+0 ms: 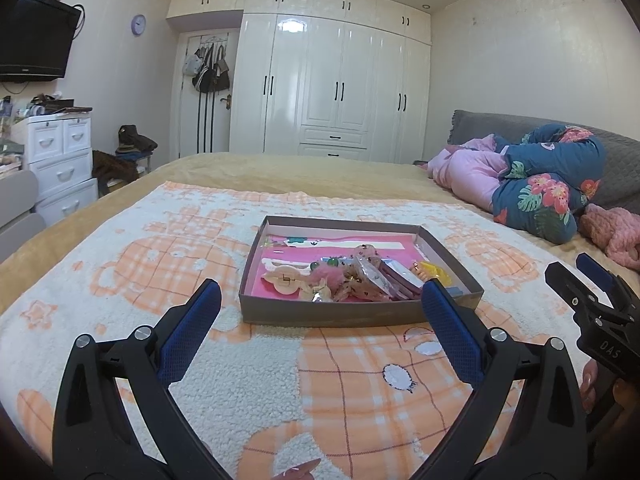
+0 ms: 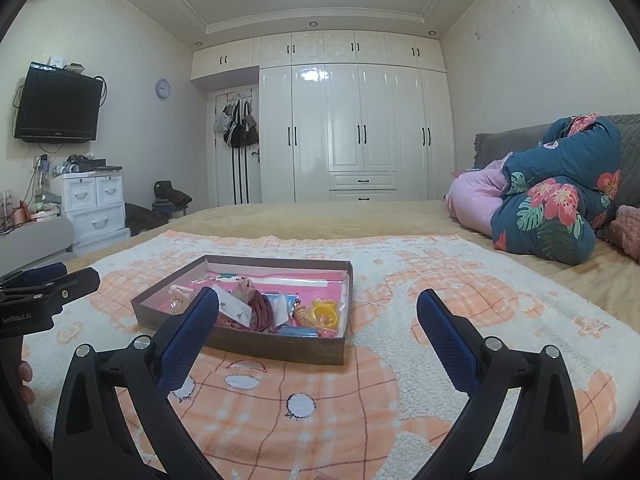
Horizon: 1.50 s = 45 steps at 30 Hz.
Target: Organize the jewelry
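Note:
A shallow brown cardboard tray (image 1: 352,314) with a pink lining lies on the orange-and-white blanket; it also shows in the right wrist view (image 2: 276,346). It holds a jumble of jewelry and hair accessories: a cream hair clip (image 1: 285,280), a pink feathery piece (image 1: 330,276), a yellow ring-shaped piece (image 2: 325,314) and dark red bands (image 2: 262,314). My left gripper (image 1: 320,296) is open and empty, just short of the tray's near wall. My right gripper (image 2: 318,300) is open and empty, to the right of the tray's front. Each gripper shows at the edge of the other's view.
The blanket (image 1: 248,380) covers a bed with a tan sheet. Folded quilts, pink and blue floral (image 1: 540,184), lie at the right by the grey headboard. White wardrobes (image 1: 336,88) stand beyond the bed, a white drawer unit (image 1: 60,160) and a wall television (image 1: 36,40) at the left.

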Each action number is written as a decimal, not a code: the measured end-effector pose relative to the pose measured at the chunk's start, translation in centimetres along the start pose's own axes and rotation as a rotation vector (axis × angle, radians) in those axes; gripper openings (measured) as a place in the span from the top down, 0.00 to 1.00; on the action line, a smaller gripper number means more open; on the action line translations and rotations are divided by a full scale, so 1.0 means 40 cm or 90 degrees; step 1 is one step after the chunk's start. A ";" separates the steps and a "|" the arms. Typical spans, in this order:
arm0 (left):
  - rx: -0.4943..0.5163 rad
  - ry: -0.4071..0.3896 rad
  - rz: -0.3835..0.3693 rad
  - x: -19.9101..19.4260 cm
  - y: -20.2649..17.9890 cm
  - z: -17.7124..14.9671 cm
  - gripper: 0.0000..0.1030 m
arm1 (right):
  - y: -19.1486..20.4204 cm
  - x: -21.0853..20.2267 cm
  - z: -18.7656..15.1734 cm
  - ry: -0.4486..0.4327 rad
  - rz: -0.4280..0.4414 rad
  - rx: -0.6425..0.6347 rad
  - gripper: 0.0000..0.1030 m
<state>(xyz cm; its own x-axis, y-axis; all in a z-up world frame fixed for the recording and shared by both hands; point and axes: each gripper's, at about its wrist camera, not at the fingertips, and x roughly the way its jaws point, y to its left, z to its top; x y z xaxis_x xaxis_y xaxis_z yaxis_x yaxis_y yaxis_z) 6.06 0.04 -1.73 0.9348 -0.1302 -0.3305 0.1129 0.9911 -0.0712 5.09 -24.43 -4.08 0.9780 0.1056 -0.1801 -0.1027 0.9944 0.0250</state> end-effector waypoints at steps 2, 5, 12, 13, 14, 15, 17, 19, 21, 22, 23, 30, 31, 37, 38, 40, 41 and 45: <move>-0.001 0.001 0.001 0.001 0.000 0.000 0.11 | -0.002 0.000 0.001 0.000 0.000 0.000 0.06; 0.000 0.004 -0.001 0.002 0.000 -0.001 0.11 | -0.001 0.001 0.001 0.000 0.000 0.000 0.06; 0.000 0.004 0.001 0.005 0.002 -0.002 0.11 | -0.002 0.001 0.001 0.000 0.000 0.001 0.06; -0.001 0.005 0.002 0.005 0.001 -0.003 0.11 | -0.001 0.001 0.000 0.001 0.000 0.000 0.06; -0.001 0.005 0.003 0.006 0.001 -0.002 0.11 | 0.000 0.000 0.000 0.001 0.000 0.000 0.06; 0.000 0.005 0.005 0.007 0.001 -0.002 0.11 | -0.001 0.001 -0.001 0.001 0.000 0.000 0.06; 0.001 0.005 0.006 0.007 0.001 -0.002 0.11 | -0.001 0.001 -0.001 0.002 0.000 0.001 0.06; 0.002 0.005 0.007 0.008 0.000 -0.002 0.11 | 0.000 0.001 -0.001 0.001 0.000 0.000 0.06; 0.002 0.005 0.007 0.008 0.001 -0.002 0.11 | 0.001 0.002 -0.002 0.003 0.000 -0.002 0.06; 0.002 0.005 0.008 0.008 0.001 -0.002 0.11 | 0.002 0.001 -0.004 0.004 0.001 -0.001 0.06; 0.002 0.004 0.009 0.007 0.000 -0.002 0.11 | 0.003 0.001 -0.004 0.004 0.001 -0.002 0.06; 0.003 0.004 0.010 0.007 0.001 -0.002 0.11 | 0.003 0.002 -0.006 0.005 -0.001 -0.002 0.06; 0.004 0.004 0.011 0.007 0.001 -0.002 0.11 | 0.004 0.002 -0.008 0.006 -0.001 -0.002 0.06; 0.004 0.004 0.012 0.006 0.002 -0.002 0.11 | 0.002 0.003 -0.010 0.007 0.000 0.000 0.06; 0.003 0.003 0.012 0.006 0.002 -0.002 0.11 | 0.003 0.002 -0.010 0.008 0.001 0.001 0.06; 0.004 0.004 0.012 0.006 0.001 -0.002 0.11 | 0.002 0.003 -0.009 0.007 0.000 0.000 0.06; 0.003 0.003 0.011 0.006 0.002 -0.002 0.11 | 0.002 0.004 -0.009 0.007 0.001 0.001 0.06; 0.003 0.004 0.011 0.006 0.002 -0.002 0.11 | 0.000 0.005 -0.009 0.007 0.001 0.002 0.06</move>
<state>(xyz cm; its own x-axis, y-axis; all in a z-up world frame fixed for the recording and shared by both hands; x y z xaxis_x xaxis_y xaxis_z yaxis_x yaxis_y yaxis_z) 6.27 0.07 -1.90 0.9345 -0.1140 -0.3371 0.0993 0.9932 -0.0605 5.23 -24.40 -4.48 0.9758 0.1078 -0.1903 -0.1043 0.9941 0.0282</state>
